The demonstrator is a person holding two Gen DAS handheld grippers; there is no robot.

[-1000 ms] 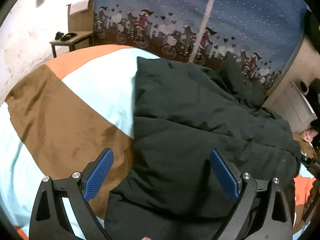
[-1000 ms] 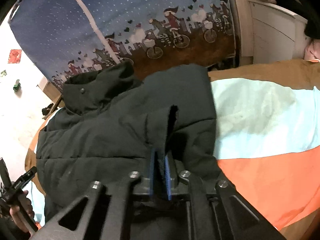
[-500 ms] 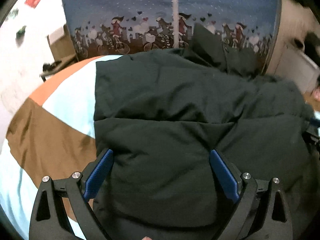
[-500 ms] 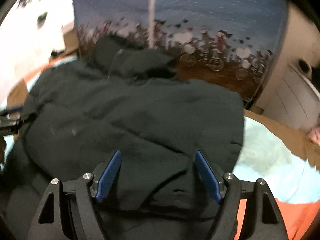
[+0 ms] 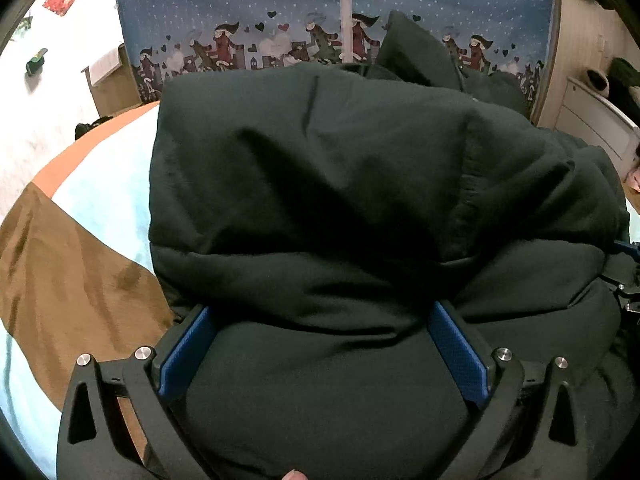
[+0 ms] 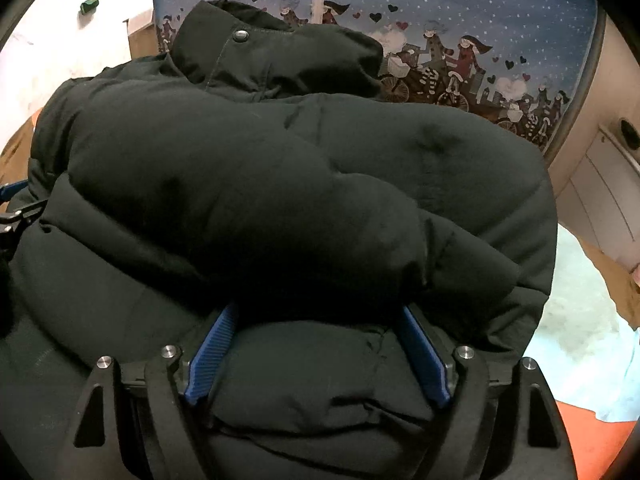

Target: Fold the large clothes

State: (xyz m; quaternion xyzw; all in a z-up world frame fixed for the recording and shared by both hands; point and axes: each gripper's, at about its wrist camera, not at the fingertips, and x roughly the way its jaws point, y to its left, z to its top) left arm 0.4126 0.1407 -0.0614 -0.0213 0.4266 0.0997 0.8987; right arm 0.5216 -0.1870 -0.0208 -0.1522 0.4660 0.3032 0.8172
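Note:
A dark puffy jacket (image 5: 340, 184) lies folded in bulky layers on a striped blanket (image 5: 72, 248). It fills most of the right wrist view (image 6: 280, 184) too, with its collar and a snap button (image 6: 241, 35) at the far end. My left gripper (image 5: 320, 320) is open, its blue pads (image 5: 188, 352) spread wide with the near fold of the jacket bulging between them. My right gripper (image 6: 316, 320) is open too, pads (image 6: 212, 356) either side of the near fold. The fingertips of both are hidden under the upper layer.
A blue curtain with cyclist figures (image 5: 280, 16) hangs behind the bed. A wooden side table (image 5: 108, 80) stands at the far left by the white wall. White drawers (image 6: 608, 176) stand at the right. The other gripper's edge shows at the right of the left wrist view (image 5: 628, 272).
My right gripper, shut on the jacket a second ago, has opened. Both grippers have moved in low against the near fold, and the jacket now lies folded over in thicker layers.

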